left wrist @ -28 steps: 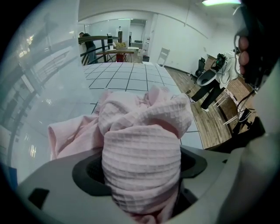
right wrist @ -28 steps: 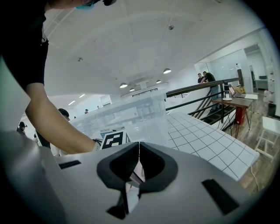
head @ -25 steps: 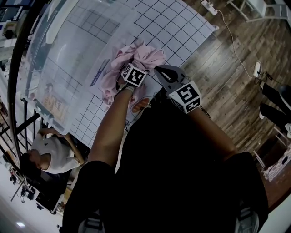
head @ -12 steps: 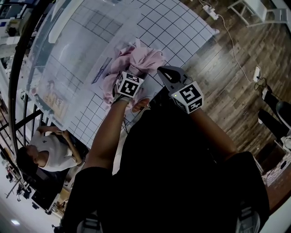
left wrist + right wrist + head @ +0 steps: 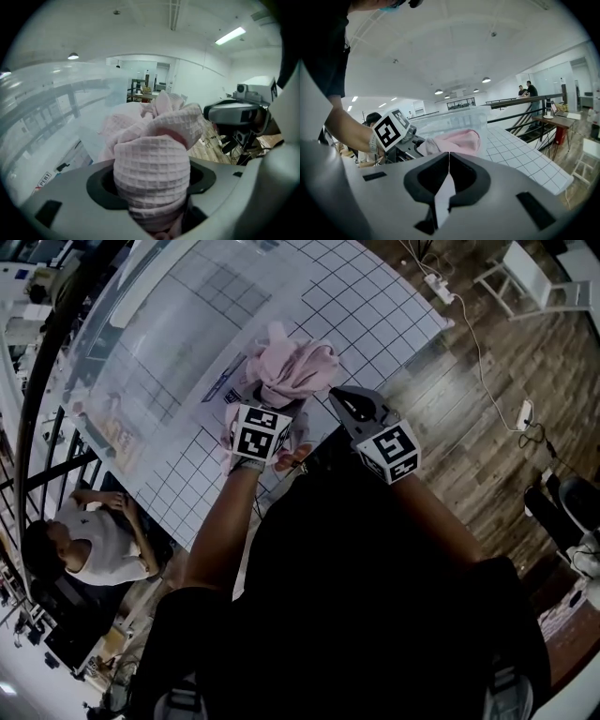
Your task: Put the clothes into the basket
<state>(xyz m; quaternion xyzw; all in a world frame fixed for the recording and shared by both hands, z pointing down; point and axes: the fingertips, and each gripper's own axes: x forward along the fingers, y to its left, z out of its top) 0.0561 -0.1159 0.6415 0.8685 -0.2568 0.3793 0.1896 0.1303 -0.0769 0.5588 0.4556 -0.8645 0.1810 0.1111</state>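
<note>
1. Pink garment point(image 5: 291, 371), bunched over the gridded table point(image 5: 375, 306), is clamped in the left gripper point(image 5: 151, 185), whose jaws have just been closing.
2. Clear basket point(image 5: 150, 343) stands at the garment's ten o'clock.
3. Right gripper point(image 5: 449, 161) is at four o'clock, jaws together, empty.

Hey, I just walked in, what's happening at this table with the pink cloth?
A person is working with a handheld gripper in each hand. The left gripper has just been closing its jaws and now clamps a bunched pink waffle-knit garment, holding it at the gridded table right next to the clear plastic basket. The right gripper is shut and empty, hovering alongside. The garment is not in the basket yet.
</note>
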